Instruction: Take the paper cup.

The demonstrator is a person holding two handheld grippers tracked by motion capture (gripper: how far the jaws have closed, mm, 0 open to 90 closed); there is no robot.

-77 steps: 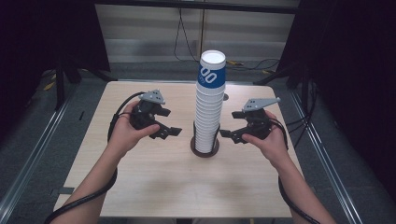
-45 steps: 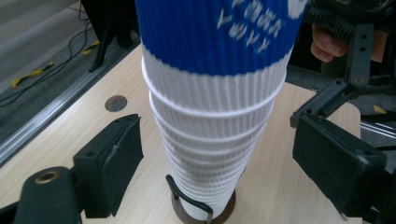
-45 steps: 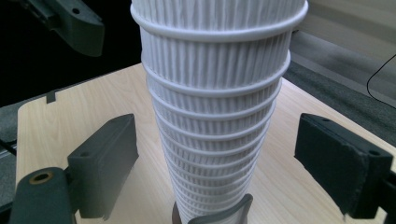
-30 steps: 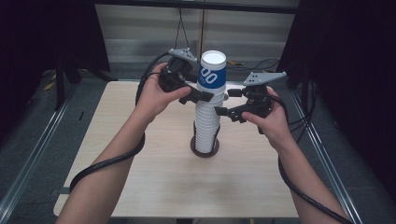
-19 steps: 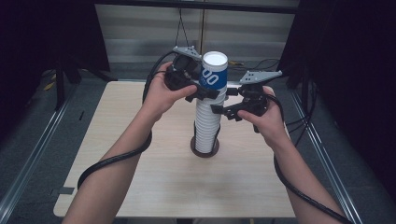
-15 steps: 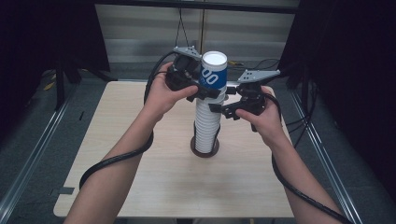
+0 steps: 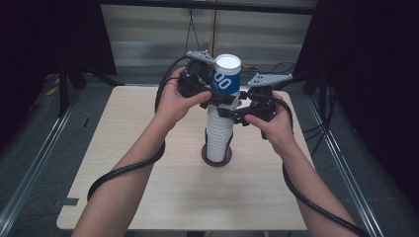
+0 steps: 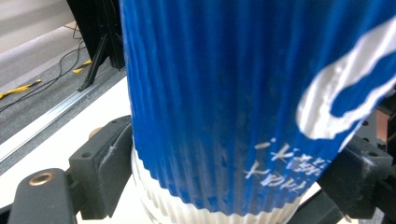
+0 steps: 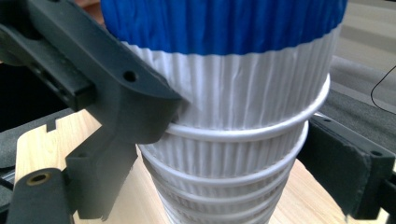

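- Two tongs work on one tall stack [image 7: 218,136] of white paper cups.
- Nearest the person, the right tongs [image 7: 232,112] sit lower on the stack. In the right gripper view, one jaw is at each side of the white cups [image 9: 233,154], just under the top one. The left jaw looks like it touches a cup rim. The right jaw is a bit off, so I cannot tell if these tongs squeeze.
- Just above them, the left tongs [image 7: 217,94] are at the blue top cup [image 7: 228,79]. In the left gripper view, a jaw sits tight at each side of the blue cup [image 8: 233,93]. They look closed on it.
- I think the job is to lift the top cup off. The grab looks done. The blue cup is not yet free, for it sits in the cup under it. The lift is left, while the right tongs keep the other cups down.
- Below both tongs, the stack stands in a round dark base [image 7: 216,157] on a light wood table [image 7: 148,197].
- Past the tongs, the room is dark. Cables [image 7: 276,66] lie on the grey floor behind the table, and black curtains hang at both sides.
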